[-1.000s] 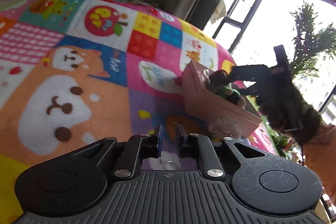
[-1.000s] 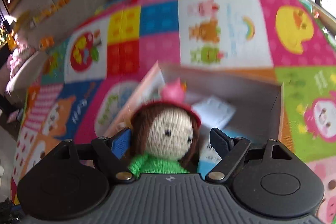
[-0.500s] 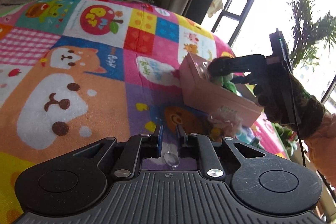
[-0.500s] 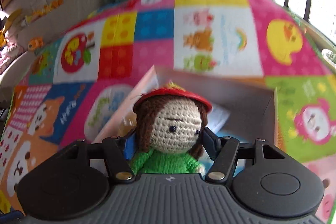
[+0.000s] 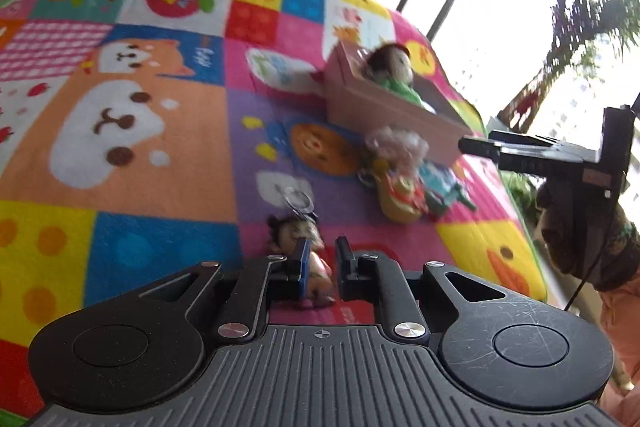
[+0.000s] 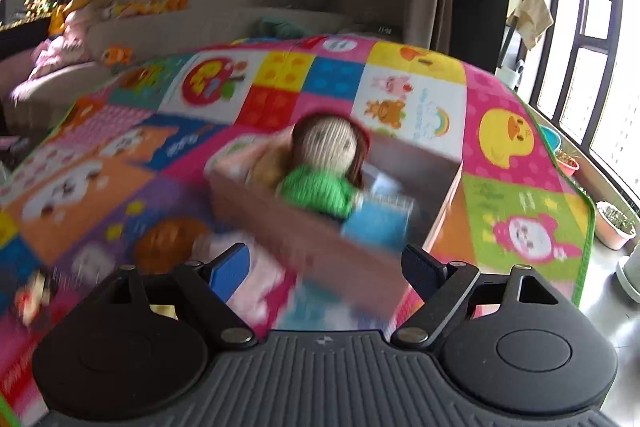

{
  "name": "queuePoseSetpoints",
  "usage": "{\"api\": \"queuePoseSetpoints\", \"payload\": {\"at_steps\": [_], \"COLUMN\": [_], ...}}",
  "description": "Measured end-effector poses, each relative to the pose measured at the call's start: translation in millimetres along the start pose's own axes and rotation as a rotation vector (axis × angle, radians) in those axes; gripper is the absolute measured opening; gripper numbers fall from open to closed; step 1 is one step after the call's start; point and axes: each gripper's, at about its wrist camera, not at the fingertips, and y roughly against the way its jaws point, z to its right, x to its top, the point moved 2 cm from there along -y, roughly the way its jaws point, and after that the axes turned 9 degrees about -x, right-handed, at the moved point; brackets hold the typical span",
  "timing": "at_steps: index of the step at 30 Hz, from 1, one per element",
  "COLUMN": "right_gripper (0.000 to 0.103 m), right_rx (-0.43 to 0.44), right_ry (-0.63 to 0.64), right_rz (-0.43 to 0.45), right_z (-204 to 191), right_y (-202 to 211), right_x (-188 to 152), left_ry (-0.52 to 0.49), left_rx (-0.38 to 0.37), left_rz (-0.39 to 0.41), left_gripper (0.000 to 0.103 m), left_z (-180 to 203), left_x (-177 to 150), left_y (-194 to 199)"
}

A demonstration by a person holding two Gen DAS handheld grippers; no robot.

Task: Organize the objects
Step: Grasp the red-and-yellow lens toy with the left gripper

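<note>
right wrist view, right claw [image 6: 326, 263] wide open, empty, knitted doll [image 6: 326, 163] ahead in pink box [image 6: 288, 223]

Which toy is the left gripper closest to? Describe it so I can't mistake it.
On the patchwork play mat, look just ahead of the left gripper. The small dark-haired doll lies there, with a metal keyring at its head, well apart from the toys beside the pink box.

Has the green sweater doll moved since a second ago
Yes. The doll left the right gripper, whose jaws now stand open, and lies in the pink box.
</note>
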Motion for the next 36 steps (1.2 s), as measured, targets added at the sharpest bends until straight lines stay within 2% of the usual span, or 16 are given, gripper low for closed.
{"api": "queuePoseSetpoints", "payload": {"at_steps": [2,5,8,11,14,17,18,21,22,25,28,30,32,33,35,36], "right_gripper": [0.084,0.084,0.088,0.09,0.091,0.093,0.093,0.094,0.096,0.098,0.098,0.1,0.103,0.103,0.103,0.103], "right_rx": [0.0,0.006,0.018,0.018,0.022,0.035,0.035,0.031,0.028,0.034,0.027,0.026,0.034,0.038,0.035,0.036], "right_ry": [0.016,0.028,0.042,0.063,0.069,0.046,0.044,0.029,0.022,0.0,-0.025,-0.048,-0.073,-0.086,-0.128,-0.161], "right_rz": [-0.014,-0.035,-0.036,-0.022,-0.024,-0.04,-0.044,-0.042,-0.042,-0.048,-0.07,-0.078,-0.092,-0.106,-0.139,-0.156], "right_z": [-7,-18,-27,-35,-38,-37,-36,-34,-33,-30,-28,-25,-22,-20,-15,-10], "right_y": [10,20,25,27,25,21,20,21,21,19,16,14,12,10,4,2], "right_x": [-24,-51,-66,-74,-76,-76,-76,-77,-77,-76,-75,-75,-75,-76,-75,-76], "left_ry": [-0.053,-0.069,-0.08,-0.099,-0.097,-0.096,-0.107,-0.16,-0.17,-0.168,-0.227,-0.275,-0.308,-0.315,-0.327,-0.334], "left_rx": [0.016,0.076,0.163,0.206,0.191,0.083,0.078,0.188,0.212,0.139,0.102,0.099,0.077,0.065,0.032,0.011], "left_rz": [-0.006,-0.014,-0.059,-0.079,-0.062,-0.002,0.018,0.039,0.032,-0.05,-0.152,-0.156,-0.179,-0.188,-0.211,-0.227], "left_gripper": [0.015,0.014,0.013,0.014,0.016,0.016,0.017,0.018,0.019,0.019,0.019,0.029,0.052,0.058,0.089,0.095], "left_z": [11,19,19,20,20,31,36,41,41,46,62,73,83,86,92,95], "left_x": [-1,3,3,-1,-2,0,2,6,5,1,-12,-18,-19,-19,-20,-21], "left_y": [-6,-18,-36,-44,-40,-27,-21,-9,-8,-21,-49,-61,-70,-74,-83,-88]}}
